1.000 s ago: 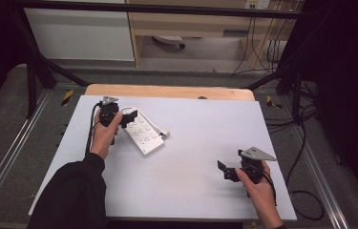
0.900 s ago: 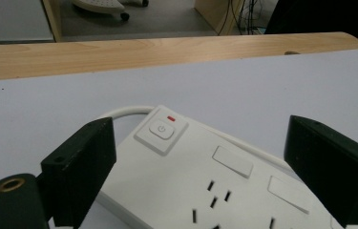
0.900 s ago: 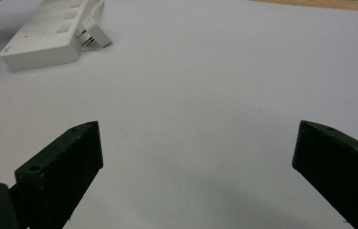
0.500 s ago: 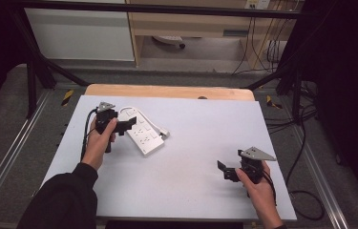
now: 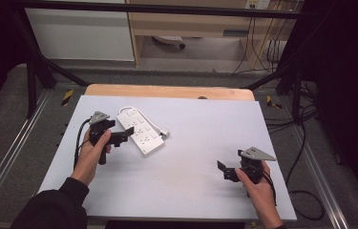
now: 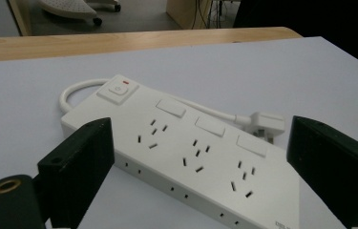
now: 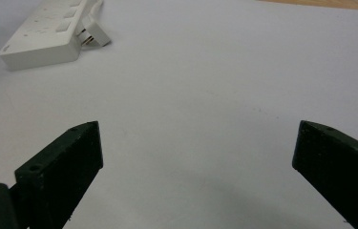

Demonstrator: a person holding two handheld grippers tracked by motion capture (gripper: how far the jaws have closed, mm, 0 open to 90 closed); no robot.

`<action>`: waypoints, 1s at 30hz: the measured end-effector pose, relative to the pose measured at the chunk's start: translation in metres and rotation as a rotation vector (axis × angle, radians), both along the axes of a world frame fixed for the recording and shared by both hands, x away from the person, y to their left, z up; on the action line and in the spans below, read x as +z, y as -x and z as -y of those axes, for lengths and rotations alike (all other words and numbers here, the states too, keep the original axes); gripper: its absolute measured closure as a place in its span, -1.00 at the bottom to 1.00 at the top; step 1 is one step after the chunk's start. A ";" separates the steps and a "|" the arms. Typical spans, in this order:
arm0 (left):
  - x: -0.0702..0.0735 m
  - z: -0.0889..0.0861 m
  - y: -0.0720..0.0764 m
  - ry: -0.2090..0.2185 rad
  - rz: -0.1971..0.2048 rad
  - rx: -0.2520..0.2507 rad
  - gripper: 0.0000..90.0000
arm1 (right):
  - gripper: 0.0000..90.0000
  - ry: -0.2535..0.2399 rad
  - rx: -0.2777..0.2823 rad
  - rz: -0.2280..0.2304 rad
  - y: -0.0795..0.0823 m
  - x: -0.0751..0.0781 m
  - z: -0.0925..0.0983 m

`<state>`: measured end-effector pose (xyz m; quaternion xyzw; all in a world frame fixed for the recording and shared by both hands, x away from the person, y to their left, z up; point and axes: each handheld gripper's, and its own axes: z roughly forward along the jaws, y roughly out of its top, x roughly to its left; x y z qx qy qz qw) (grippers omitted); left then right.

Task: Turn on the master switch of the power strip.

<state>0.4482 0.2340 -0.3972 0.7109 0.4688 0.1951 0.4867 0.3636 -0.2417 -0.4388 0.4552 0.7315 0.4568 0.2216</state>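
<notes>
Overhead, white tabletop (image 5: 191,157), grey floor (image 5: 9,109), dark surroundings.

High view looks down — both gripper views share the power strip (image 6: 186,157).

A white power strip (image 5: 141,131) lies slanted on the far left part of the grey bench (image 5: 191,191). The left gripper (image 5: 121,136) is just beside its near-left edge, while the right gripper (image 5: 225,171) sits near the right, well apart.

Even overhead light, white table (image 5: 191,143) bright, surroundings dark; soft shadows; close jaws blurred, mild grain.
</notes>
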 end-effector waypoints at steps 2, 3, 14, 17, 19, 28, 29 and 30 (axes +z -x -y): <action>0.000 -0.002 0.006 0.001 0.004 -0.003 -0.80 | -0.92 0.001 0.003 -0.001 0.000 0.000 -0.001; -0.001 -0.003 0.008 -0.001 0.007 -0.002 -0.80 | -0.92 0.001 0.003 -0.001 0.000 0.000 -0.001; -0.008 -0.016 0.040 0.005 0.010 -0.004 -0.80 | -0.92 0.007 0.005 0.000 0.000 0.000 -0.001; -0.011 -0.021 0.050 0.004 0.014 -0.002 -0.80 | -0.92 0.007 0.003 -0.001 0.000 -0.001 -0.001; -0.013 -0.025 0.057 0.010 0.016 0.000 -0.80 | -0.92 0.010 0.002 -0.001 -0.001 -0.001 0.000; -0.024 -0.042 0.091 -0.002 0.010 0.001 -0.80 | -0.92 0.021 -0.003 -0.007 -0.002 -0.002 -0.001; -0.025 -0.044 0.095 -0.004 0.008 0.004 -0.80 | -0.92 0.025 -0.005 -0.007 -0.002 -0.003 -0.001; -0.025 -0.046 0.098 -0.005 0.007 0.005 -0.80 | -0.92 0.027 -0.007 -0.008 -0.002 -0.003 -0.001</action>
